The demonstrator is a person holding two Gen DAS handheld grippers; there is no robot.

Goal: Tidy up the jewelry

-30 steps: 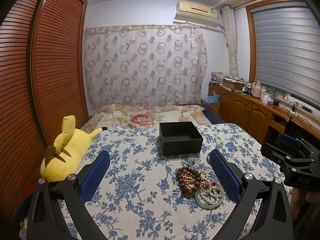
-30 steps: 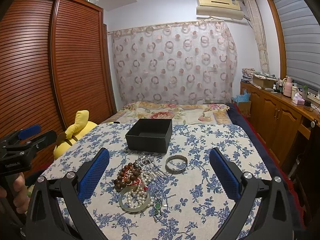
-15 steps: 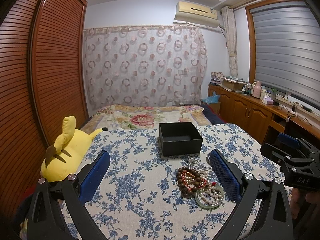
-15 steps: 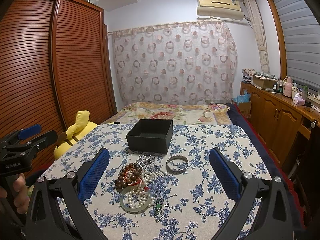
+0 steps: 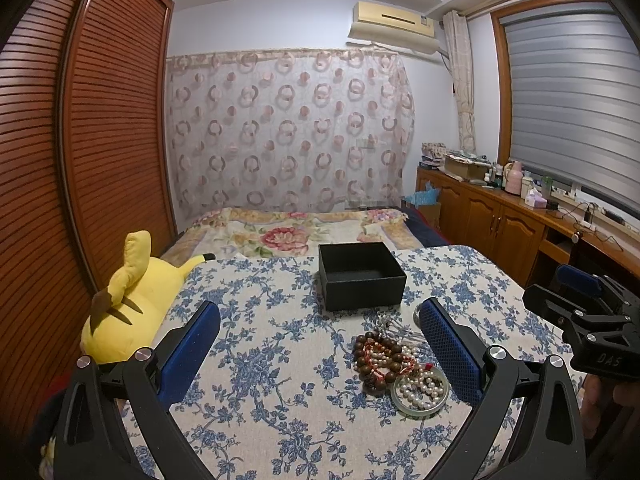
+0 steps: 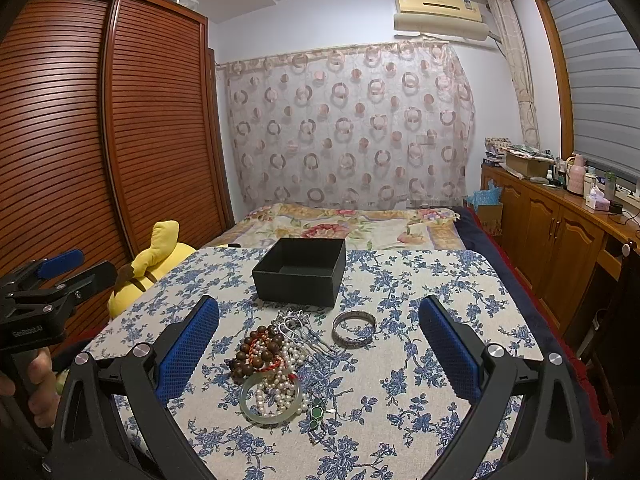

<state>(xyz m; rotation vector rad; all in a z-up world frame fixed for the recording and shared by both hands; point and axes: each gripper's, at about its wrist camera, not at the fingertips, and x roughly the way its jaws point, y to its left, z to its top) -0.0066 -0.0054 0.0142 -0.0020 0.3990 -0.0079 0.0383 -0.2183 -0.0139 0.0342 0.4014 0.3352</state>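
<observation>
Jewelry [image 6: 280, 364] sits in a tangle on the flowered tablecloth [image 6: 420, 320]: jade bangle, pearls, brown beads, plus a silver bangle [image 6: 354, 328] just apart. Right tongs [image 6: 318, 320] are spread wide with nothing in them, pile between the fingers. Left tongs [image 5: 320, 326] gape too, pile by their right finger (partly hiding it). Beyond: black box [image 6: 300, 272], open-topped, then a yellow plush [image 5: 132, 304] on the bed.

Your open, empty black box [image 6: 299, 272] stands upright behind a tangled heap of beads and pearls [image 6: 272, 364], a silver bangle [image 6: 354, 329] lying flat just beside.
</observation>
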